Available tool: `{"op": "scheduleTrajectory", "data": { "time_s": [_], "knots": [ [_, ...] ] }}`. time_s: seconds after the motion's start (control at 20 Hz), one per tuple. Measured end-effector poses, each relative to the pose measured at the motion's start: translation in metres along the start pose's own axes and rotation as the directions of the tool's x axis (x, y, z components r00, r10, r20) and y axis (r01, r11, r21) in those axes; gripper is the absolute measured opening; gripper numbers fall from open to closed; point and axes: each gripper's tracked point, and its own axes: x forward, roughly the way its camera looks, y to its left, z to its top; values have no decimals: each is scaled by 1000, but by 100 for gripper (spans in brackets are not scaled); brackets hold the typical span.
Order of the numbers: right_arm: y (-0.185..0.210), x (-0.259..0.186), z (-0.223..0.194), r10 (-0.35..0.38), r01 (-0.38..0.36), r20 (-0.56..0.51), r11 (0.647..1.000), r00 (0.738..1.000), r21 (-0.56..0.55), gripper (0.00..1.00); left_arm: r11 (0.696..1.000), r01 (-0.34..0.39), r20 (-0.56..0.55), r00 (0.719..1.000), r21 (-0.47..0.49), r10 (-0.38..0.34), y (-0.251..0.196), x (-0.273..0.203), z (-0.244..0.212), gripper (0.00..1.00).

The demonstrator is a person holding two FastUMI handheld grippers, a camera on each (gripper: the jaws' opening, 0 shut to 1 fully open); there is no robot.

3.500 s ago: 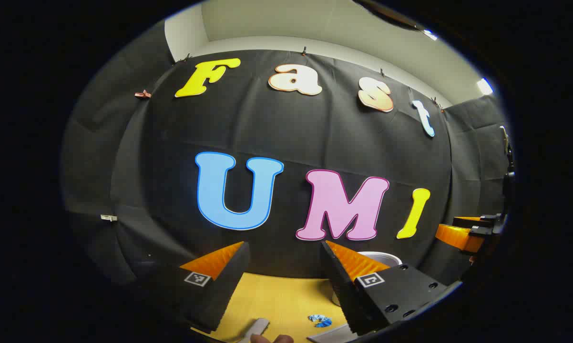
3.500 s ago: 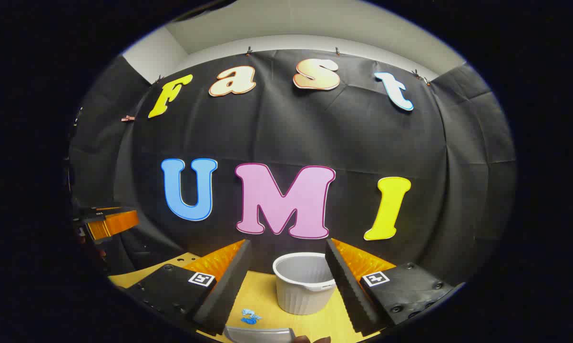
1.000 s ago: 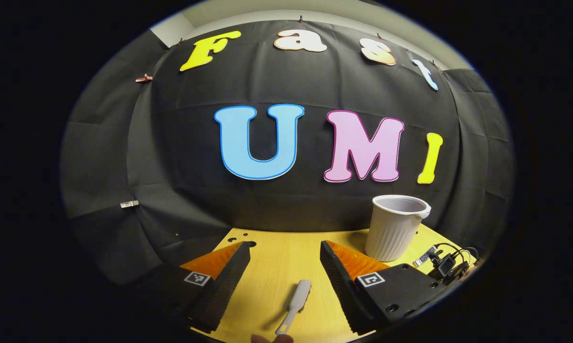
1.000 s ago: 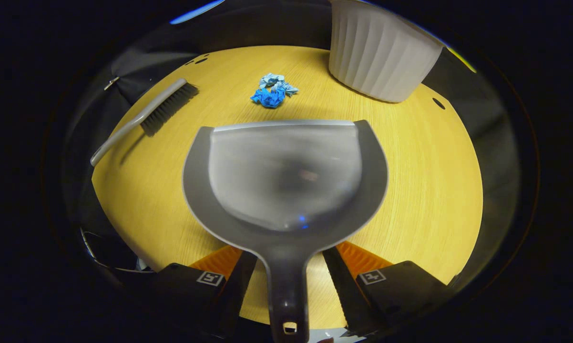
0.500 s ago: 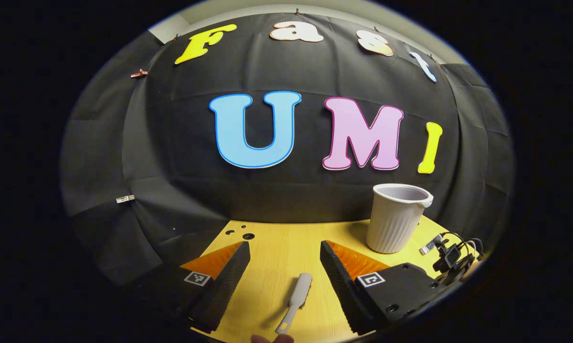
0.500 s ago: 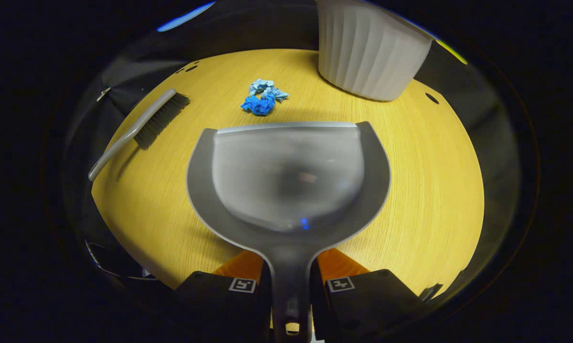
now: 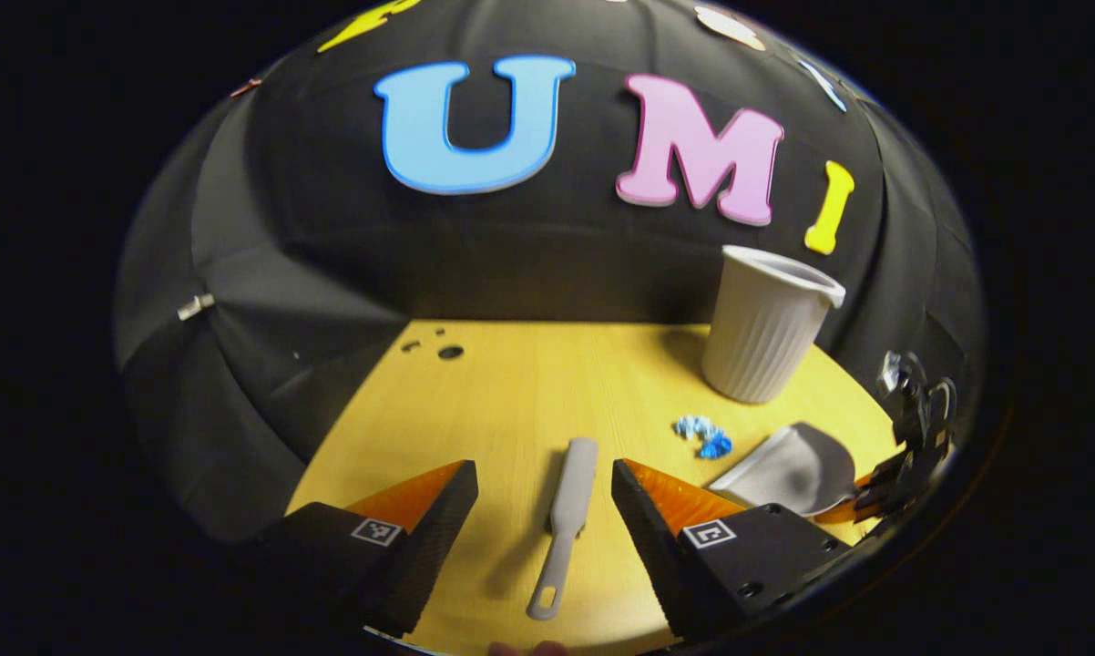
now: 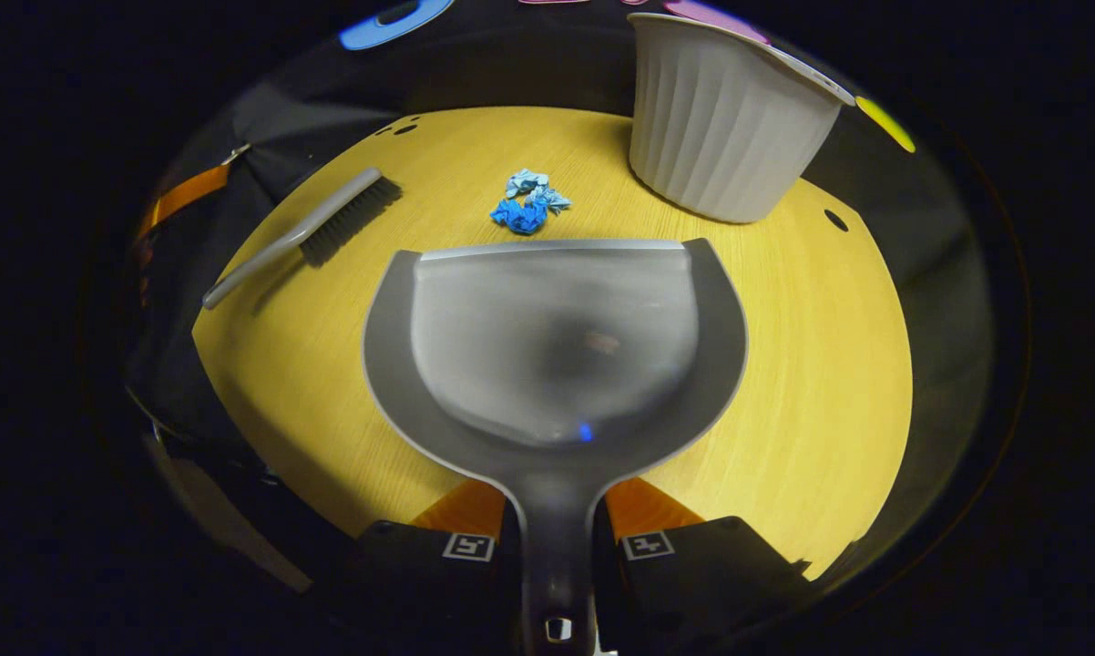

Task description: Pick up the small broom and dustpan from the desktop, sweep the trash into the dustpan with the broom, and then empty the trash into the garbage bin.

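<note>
dustpan in hand, broom waiting between open fingers

the right gripper (image 8: 557, 547) has its fingers clamped on the handle of the dustpan (image 8: 552, 337), whose mouth faces the far edge of the surface (image 8: 830, 364). the trash (image 8: 525, 205), a small wad of blue paper, lies just beyond the pan's front lip, with the garbage bin (image 8: 725, 128) standing near the far right corner.

the left gripper (image 7: 545, 510) hangs over the near part of the surface with its fingers wide apart, and the broom (image 7: 564, 519) lies flat between them, handle end toward the near edge. nothing is gripped on that side.

the step in hand looks to be taking up the broom. to do it well, the left fingers should come down squarely either side of the slim handle, not the bristle end, and close low enough that the broom will not pivot when it drags. the handle looks smooth and narrow, so a grip off centre could let it twist. the dustpan should sit with its lip flat on the surface so the paper does not slide under it.

count: one broom, one dustpan, one bin, one clump of trash in two shades of blue, two grippers.
</note>
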Motion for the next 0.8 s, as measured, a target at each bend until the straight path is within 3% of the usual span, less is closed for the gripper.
{"op": "scheduleTrajectory", "data": {
  "time_s": [0.2,0.45,0.6,0.65,0.8],
  "knots": [
    [-4,-10,-14,23,-24,-53,999,998,-27,36,996,51,-169,985,68,-39,-4,32,-38,96],
    [-6,-13,-11,4,-4,-37,1000,999,-9,36,994,105,-369,925,28,-87,-11,57,-79,95],
    [-7,-12,-11,-2,2,-45,1000,999,-9,36,995,95,-450,889,1,-85,-9,73,-98,93],
    [-5,-12,-11,0,0,-44,1000,999,-5,36,995,96,-466,881,14,-78,-8,77,-102,86],
    [-5,-12,-8,1,-1,-42,1000,999,0,36,992,104,-518,854,70,-53,-2,86,-115,89]
  ]
}}
